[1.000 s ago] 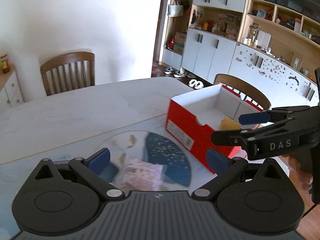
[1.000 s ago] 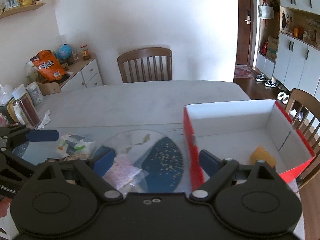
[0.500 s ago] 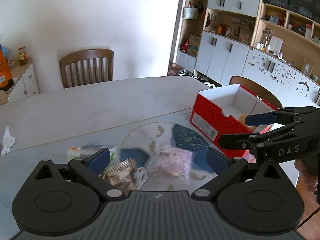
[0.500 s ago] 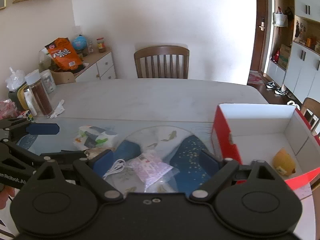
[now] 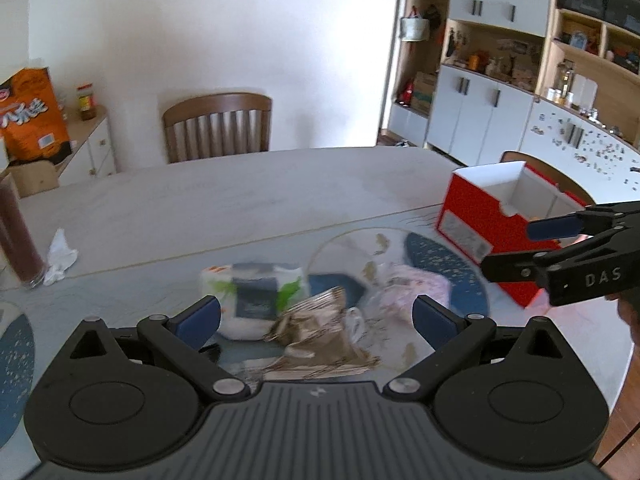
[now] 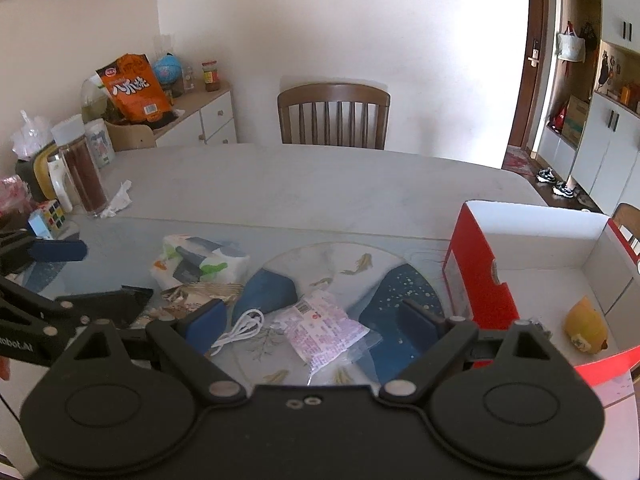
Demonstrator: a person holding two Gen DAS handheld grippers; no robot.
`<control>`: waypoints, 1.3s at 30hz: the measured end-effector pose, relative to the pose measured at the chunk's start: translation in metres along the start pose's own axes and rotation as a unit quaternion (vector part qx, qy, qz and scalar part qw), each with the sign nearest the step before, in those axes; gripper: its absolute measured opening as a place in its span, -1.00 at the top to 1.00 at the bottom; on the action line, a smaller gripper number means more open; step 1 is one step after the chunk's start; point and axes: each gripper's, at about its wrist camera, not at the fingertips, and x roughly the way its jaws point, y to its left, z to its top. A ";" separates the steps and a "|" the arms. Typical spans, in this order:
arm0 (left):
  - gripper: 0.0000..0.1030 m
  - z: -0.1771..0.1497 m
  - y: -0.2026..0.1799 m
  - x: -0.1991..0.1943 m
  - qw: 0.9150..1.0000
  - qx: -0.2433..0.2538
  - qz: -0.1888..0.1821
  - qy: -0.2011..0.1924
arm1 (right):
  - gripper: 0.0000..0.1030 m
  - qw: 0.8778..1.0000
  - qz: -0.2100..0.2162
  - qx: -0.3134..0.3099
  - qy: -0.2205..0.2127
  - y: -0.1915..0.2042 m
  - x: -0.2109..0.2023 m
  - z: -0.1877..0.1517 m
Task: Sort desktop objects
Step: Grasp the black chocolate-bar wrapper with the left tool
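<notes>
Left hand-held gripper (image 5: pixel 316 318): jaws apart, nothing between the pads; it hangs above a brown packet (image 5: pixel 320 334) at the bench's near edge; a tissue pack (image 5: pixel 252 300) lies just beyond, toward 11 o'clock of the packet. Right hand-held gripper (image 6: pixel 312 322): jaws wide apart and empty, poised over a pink sachet (image 6: pixel 326 326); a white cable (image 6: pixel 240 330) lies beside the sachet at 9 o'clock, close to the left pad. All four items rest on a fish-patterned mat (image 6: pixel 320 258) on the bench (image 6: pixel 300 184). Red box (image 6: pixel 476 276) stands at 3 o'clock of the sachet — open-topped, white inside, at the bench's right end; a yellow toy (image 6: pixel 584 326) lies in its near right corner. At 10 o'clock on the bench — a dark-filled jar (image 6: pixel 86 176), crumpled tissue (image 6: pixel 118 200) beside its base, and a puzzle cube (image 6: pixel 52 216). Chair (image 6: pixel 334 116) at 12 o'clock, behind the bench.
</notes>
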 end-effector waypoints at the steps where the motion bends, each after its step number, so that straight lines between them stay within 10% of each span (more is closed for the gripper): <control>1: -0.99 -0.002 0.004 0.001 1.000 -0.003 0.007 0.001 | -0.80 1.000 -0.001 0.000 0.001 0.000 0.002 -0.001; 39: -0.97 -0.050 0.081 0.070 0.984 -0.103 0.117 0.083 | -0.79 0.990 0.004 -0.133 0.053 0.003 0.108 -0.027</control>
